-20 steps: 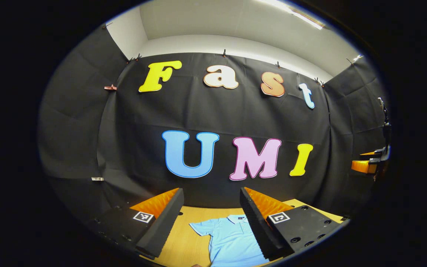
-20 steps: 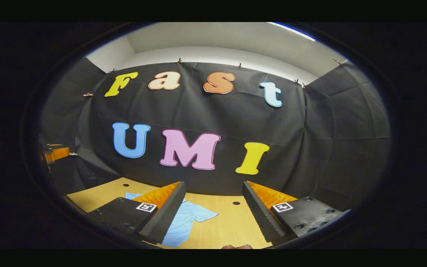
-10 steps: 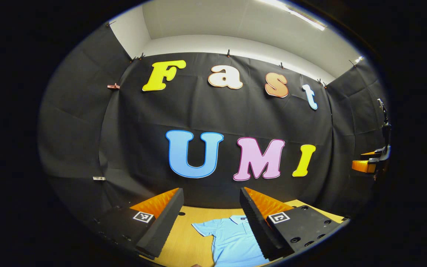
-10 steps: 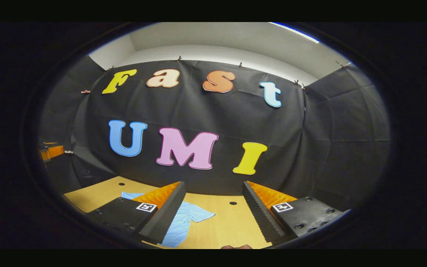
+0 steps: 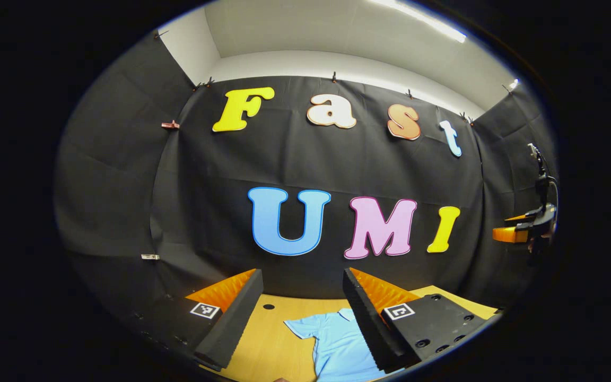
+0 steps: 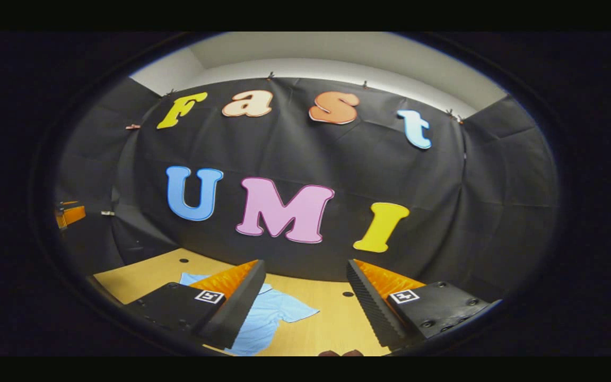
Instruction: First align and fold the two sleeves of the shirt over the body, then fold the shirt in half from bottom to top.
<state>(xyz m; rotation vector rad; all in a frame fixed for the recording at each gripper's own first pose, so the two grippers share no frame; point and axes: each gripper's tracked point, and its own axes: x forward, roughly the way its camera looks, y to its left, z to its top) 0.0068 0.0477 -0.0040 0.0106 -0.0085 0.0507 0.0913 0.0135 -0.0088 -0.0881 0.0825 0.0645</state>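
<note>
1. Black cloth walls close the booth on every side; a pale wooden table [image 5: 273, 345] lies low in front of both cameras.
2. Left gripper view: the left gripper [image 5: 303, 318] is held well above the table, fingers wide apart, nothing between them. The light blue shirt [image 5: 332, 345] lies flat on the wood below and ahead, collar on the far side; one short sleeve [image 5: 299, 329] spreads into the gap between the fingers, and the body runs under the right-hand finger. At the far right edge, part of the other gripper shows, well apart.
3. Right gripper view: the right gripper [image 6: 305, 307] is also raised, fingers spread, holding nothing. The shirt [image 6: 263, 329] sits below and to the left, partly hidden by the left-hand finger; its other sleeve [image 6: 295, 313] points into the gap.
4. Judgement: neither sleeve is folded yet, so the task is at its start.
5. Handling (judgement): thin, light, limp fabric; it should drape and wrinkle, and may slide on smooth wood. Best hold: each sleeve at its outer hem, pinching the fabric, lifting low before laying it over the body.
</note>
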